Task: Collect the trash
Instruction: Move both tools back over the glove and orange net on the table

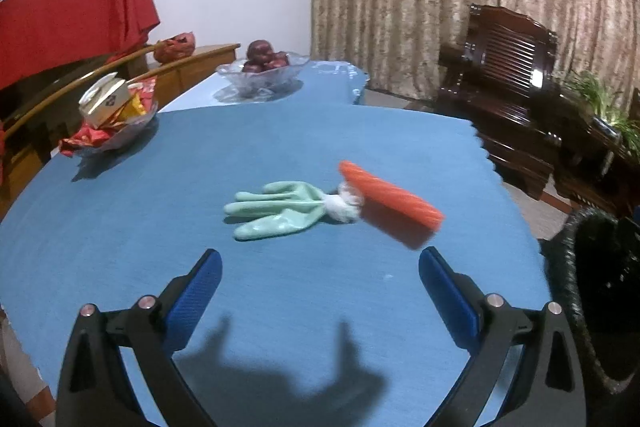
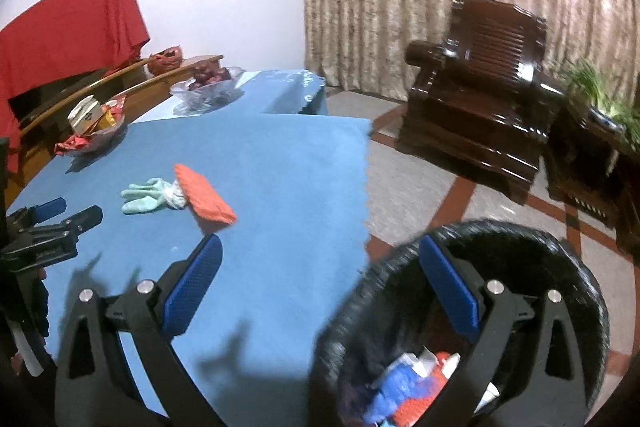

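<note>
Two open grippers over a blue table, one glove left to collect.

From the left wrist, the left gripper (image 1: pixel 320 267) hangs above the blue tablecloth (image 1: pixel 140 227) with its jaws spread wide and nothing between them; just beyond it lies the mint-green glove with an orange cuff (image 1: pixel 304 205), flat on the cloth. From the right wrist, the right gripper (image 2: pixel 320 259) is also spread and empty, one finger over the cloth, the other over the black trash bin (image 2: pixel 540 251) beside the table edge, right of the glove (image 2: pixel 176 197). Blurred red, white and blue trash (image 2: pixel 416 383) sits inside it.
</note>
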{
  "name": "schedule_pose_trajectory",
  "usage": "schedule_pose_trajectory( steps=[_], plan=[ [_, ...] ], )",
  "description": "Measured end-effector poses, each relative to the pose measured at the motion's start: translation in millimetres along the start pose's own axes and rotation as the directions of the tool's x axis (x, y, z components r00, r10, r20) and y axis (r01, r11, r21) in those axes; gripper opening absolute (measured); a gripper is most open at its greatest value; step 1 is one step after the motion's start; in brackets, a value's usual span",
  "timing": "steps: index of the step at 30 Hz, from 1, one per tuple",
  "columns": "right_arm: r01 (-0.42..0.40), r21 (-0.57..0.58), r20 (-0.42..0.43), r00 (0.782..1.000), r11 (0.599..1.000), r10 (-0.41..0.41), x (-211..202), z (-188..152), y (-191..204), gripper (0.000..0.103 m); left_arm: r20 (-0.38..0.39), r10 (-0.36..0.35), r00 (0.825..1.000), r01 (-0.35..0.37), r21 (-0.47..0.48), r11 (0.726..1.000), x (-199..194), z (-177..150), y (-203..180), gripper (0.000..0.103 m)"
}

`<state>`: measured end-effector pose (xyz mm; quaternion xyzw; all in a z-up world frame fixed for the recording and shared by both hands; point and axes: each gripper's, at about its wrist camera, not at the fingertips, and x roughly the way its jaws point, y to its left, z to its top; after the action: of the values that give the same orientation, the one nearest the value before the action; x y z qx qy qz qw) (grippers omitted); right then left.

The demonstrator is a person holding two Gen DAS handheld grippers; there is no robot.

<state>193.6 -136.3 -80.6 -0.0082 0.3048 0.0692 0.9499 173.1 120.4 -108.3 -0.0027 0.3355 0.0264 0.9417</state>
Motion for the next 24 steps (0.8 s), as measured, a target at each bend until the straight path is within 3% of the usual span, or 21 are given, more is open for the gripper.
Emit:
schedule_pose_trajectory(
  steps=[7,19,24],
  plan=[
    [-0.050,-0.041,-0.027,0.998,0.998,0.049,50,18,45,0.096,-0.024,0.019,1.000,-0.020,-0.031,0.999,28,3,28,0.097],
    [-0.103,-0.090,-0.121,0.988,0.991,0.092,130,14,99,0.095,-0.072,0.042,0.997,-0.046,-0.062,0.997,76,1,58,0.096],
    [-0.123,-0.101,-0.148,0.983,0.987,0.107,151,15,109,0.083,-0.086,0.050,0.995,-0.056,-0.073,0.996,92,1,68,0.095]
  ],
)
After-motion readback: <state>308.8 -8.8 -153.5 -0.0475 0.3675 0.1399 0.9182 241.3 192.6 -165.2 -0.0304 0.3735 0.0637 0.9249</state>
